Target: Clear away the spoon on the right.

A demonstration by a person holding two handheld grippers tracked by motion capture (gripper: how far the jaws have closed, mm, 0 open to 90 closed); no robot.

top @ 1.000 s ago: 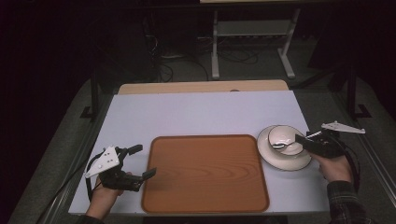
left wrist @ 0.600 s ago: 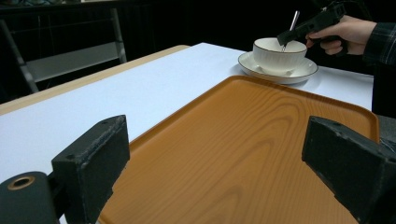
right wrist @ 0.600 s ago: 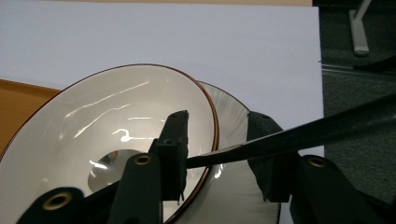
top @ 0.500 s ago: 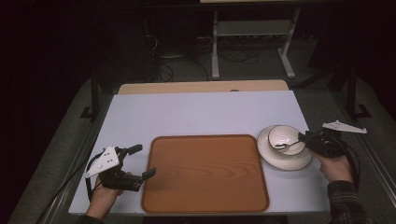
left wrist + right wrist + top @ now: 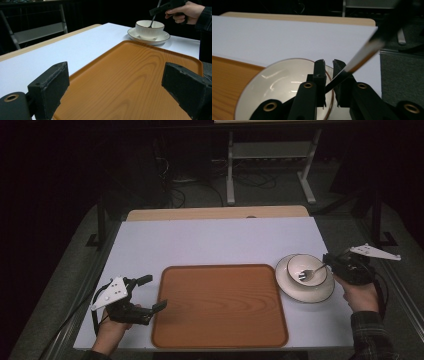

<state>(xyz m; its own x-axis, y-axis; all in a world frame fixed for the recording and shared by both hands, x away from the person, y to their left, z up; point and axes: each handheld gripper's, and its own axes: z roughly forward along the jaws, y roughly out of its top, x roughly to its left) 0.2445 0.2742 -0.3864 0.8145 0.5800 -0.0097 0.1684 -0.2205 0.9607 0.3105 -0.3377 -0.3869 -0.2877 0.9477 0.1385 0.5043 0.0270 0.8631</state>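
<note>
A white bowl (image 5: pixel 295 263) sits on a white plate (image 5: pixel 305 294) at the table's right side, next to an orange wooden tray (image 5: pixel 220 305). A metal fork (image 5: pixel 311 271) has its tines in the bowl. Its handle rises to my right gripper (image 5: pixel 330 262), which is shut on it. In the right gripper view the handle (image 5: pixel 364 56) crosses slantwise between the nearly closed jaws of the right gripper (image 5: pixel 328 67), above the bowl (image 5: pixel 284 85). My left gripper (image 5: pixel 152 293) stands open at the tray's left edge, holding nothing. Its view looks over the tray (image 5: pixel 130 75) to the bowl (image 5: pixel 149 27).
The white tabletop (image 5: pixel 215 240) stretches bare behind the tray, with a light wooden strip (image 5: pixel 215 213) along its far edge. On the dark floor beyond stand a metal rack (image 5: pixel 270 165) and cables.
My right gripper has drawn back a little to the right with the fork, whose tines now show in the bowl. The left gripper has not moved.
</note>
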